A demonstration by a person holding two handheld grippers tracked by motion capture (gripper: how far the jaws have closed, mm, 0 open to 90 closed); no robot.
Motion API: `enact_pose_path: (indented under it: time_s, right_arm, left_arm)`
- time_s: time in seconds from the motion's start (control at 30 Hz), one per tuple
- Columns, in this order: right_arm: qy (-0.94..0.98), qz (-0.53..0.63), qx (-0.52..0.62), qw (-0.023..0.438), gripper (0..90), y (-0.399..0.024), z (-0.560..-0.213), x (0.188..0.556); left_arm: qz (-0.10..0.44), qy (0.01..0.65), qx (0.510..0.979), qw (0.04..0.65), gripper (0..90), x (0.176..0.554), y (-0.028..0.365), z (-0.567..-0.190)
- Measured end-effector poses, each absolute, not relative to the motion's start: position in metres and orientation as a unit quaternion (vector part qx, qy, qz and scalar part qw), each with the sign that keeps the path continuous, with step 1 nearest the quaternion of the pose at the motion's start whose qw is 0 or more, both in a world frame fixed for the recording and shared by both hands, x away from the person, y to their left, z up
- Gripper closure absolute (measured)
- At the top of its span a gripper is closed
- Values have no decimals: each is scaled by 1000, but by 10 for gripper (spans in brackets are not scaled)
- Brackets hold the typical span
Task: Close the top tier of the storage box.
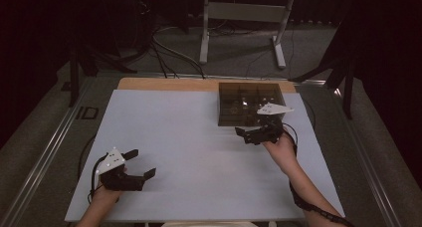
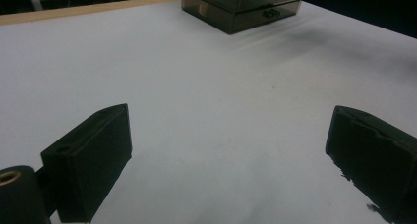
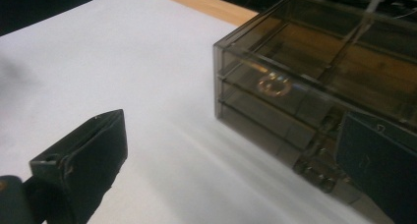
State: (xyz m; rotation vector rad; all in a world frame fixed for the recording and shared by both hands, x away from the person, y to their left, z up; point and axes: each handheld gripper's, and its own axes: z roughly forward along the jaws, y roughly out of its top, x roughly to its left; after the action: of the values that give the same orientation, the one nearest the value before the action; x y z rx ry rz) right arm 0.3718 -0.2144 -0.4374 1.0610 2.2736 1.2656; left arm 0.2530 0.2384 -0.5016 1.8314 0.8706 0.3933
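Smoked drawer box (image 1: 249, 103) near table's (image 1: 189, 137) far right edge. Right gripper (image 1: 254, 133) apart at its front, one jaw hiding a drawer knob (image 3: 319, 177), possibly touching. Left gripper (image 1: 141, 163) apart, near-left corner.

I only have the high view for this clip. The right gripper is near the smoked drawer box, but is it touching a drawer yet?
Observer: Not clearly. In the right gripper view the right gripper is open, with one jaw close beside the knob on the lower drawer; I cannot tell if they touch.
Operator: Are the drawers shut?
Observer: They look flush with the front of the drawer box, so shut as far as I can tell.
Operator: Anything inside it?
Observer: A small ring shows through the tinted wall at the upper level.
Operator: And the left side?
Observer: The left gripper is open over bare white table, holding nothing.
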Motion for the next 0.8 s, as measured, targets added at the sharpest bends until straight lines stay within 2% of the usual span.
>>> enact_pose_path:
  time_s: [0.8]
  right_arm:
    - [816,452,329,147,0,-215,-468,344]
  left_arm:
    - [164,362,760,513,53,253,239,-501]
